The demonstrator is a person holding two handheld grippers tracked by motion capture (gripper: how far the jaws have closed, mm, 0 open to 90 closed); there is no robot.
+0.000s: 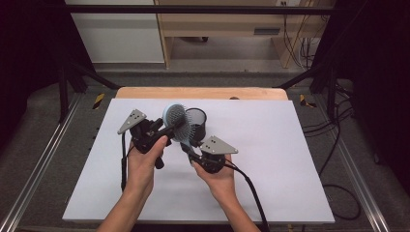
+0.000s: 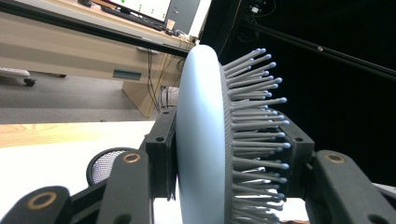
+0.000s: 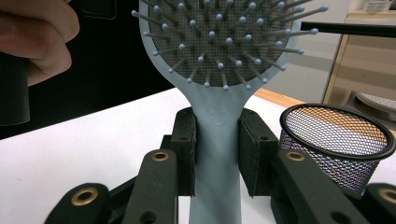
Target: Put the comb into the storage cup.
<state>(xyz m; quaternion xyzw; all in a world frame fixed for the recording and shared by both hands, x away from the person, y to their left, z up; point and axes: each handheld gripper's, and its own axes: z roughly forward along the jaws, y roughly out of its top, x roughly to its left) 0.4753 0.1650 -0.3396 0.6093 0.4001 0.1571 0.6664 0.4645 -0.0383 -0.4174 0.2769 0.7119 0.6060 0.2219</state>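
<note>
A pale blue hairbrush (image 1: 177,121) with grey bristles is held up over the white table (image 1: 270,159), between both grippers. My left gripper (image 1: 180,123) is shut on the brush head (image 2: 205,140), one jaw on its smooth back and the other on the bristle side. The handle (image 3: 217,154) sits clamped in my right gripper (image 1: 187,149), its bristles facing the camera in the right gripper view. A black mesh cup (image 1: 197,121) stands upright just behind the brush, open at the top (image 3: 334,135).
The white table surface stretches wide to the right and toward the front. A wooden strip (image 1: 203,93) runs along its far edge. Black frame posts (image 1: 63,87) stand at both sides, and cables (image 1: 338,145) trail on the floor at the right.
</note>
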